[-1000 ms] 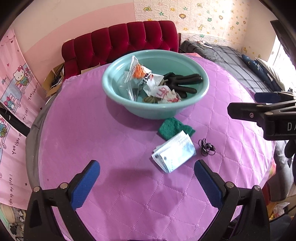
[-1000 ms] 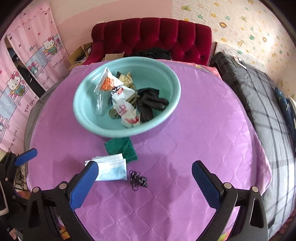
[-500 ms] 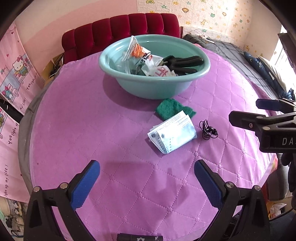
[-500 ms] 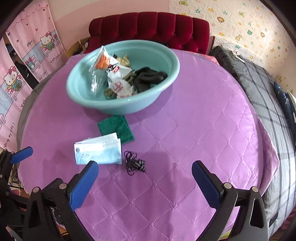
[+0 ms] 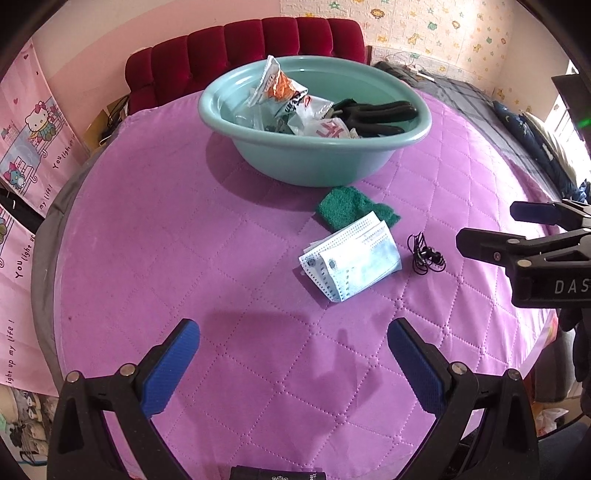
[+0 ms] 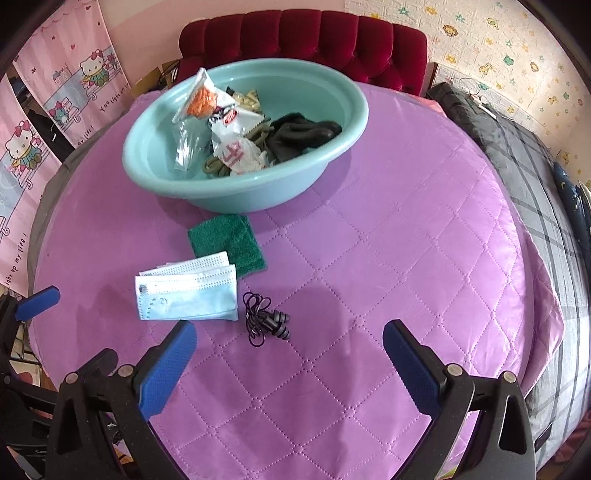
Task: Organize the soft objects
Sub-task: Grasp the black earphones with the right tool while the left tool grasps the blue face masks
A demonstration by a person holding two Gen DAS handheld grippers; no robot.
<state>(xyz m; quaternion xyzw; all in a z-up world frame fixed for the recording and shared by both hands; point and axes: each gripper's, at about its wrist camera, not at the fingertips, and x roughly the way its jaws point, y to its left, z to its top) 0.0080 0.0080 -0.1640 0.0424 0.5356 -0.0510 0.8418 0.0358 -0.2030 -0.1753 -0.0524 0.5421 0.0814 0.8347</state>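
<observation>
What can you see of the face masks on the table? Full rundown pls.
The face masks are a small loose stack of flat, pleated disposable masks, pale blue with white edges, looking like thin non-woven fabric; the top one shows "ZY" printed near its left end. They lie flat and slightly fanned on the purple quilted cloth, in front of the teal basin. Their far edge overlaps the green cloth. The black earphones sit just to their right, apart. Neither gripper touches them.

Red tufted sofa [image 6: 306, 37] against pink wall [image 5: 110, 33]
</observation>
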